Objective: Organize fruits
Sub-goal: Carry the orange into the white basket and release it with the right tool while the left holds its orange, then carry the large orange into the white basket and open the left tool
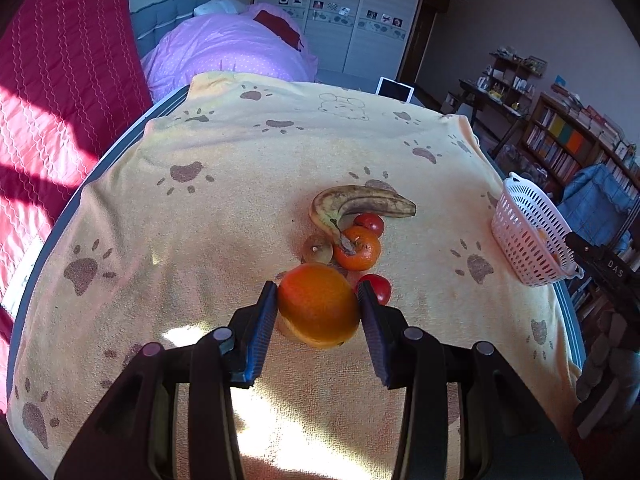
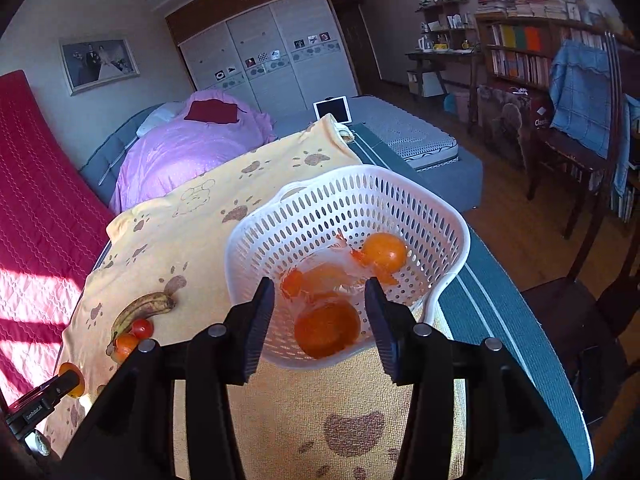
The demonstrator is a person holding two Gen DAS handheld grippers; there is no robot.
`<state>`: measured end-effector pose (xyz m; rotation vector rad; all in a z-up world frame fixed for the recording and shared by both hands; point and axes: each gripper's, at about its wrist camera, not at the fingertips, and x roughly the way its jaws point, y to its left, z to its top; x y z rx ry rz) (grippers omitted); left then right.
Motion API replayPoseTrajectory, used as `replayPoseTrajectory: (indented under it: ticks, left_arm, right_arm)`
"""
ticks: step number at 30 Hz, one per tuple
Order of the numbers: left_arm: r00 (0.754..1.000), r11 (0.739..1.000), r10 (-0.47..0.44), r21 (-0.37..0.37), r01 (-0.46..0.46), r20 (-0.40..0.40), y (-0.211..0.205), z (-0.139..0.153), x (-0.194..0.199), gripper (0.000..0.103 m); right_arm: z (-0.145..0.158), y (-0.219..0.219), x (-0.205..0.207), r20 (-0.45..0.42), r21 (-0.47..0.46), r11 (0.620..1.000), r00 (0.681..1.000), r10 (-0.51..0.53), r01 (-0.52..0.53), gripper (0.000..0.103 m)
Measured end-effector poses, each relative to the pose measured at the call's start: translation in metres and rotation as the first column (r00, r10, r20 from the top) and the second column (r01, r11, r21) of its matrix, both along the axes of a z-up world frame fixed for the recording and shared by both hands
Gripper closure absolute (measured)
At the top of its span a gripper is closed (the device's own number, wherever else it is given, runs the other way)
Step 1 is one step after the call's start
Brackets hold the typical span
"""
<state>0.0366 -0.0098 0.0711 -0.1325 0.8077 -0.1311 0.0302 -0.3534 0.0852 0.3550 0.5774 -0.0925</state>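
My left gripper is shut on a large orange, held just above the yellow paw-print cloth. Beyond it lie a spotted banana, a tangerine, a kiwi and two small tomatoes. The white perforated basket stands at the table's right edge. In the right wrist view my right gripper is open over the basket. A blurred orange lies below its fingers, untouched, and another orange rests deeper inside.
The basket sits close to the table's right edge, with a wooden chair and floor beyond. A bed with a purple duvet lies behind the table and a red quilt to its left. Bookshelves line the right wall.
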Motion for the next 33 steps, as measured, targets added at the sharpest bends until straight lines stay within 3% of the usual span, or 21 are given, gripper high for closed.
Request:
replayPoseTrajectory:
  ticks: [12, 18, 33]
  left_arm:
    - [0.999, 0.999, -0.049, 0.010, 0.048, 0.024, -0.024, 0.011, 0.004, 0.061]
    - [0.991, 0.993, -0.113, 0.018, 0.113, 0.065, -0.051, 0.026, 0.010, 0.061]
    - [0.933, 0.945, -0.328, 0.058, 0.323, 0.144, -0.149, 0.051, 0.035, 0.061]
  right_arm:
    - [-0.003, -0.013, -0.010, 0.071, -0.081, 0.985, 0.987, -0.145, 0.151, 0.043]
    - [-0.006, -0.022, -0.014, 0.080, -0.072, 0.976, 0.976, -0.202, 0.208, 0.043]
    - [-0.013, -0.011, -0.019, 0.122, -0.113, 0.967, 0.969, -0.216, 0.229, 0.043]
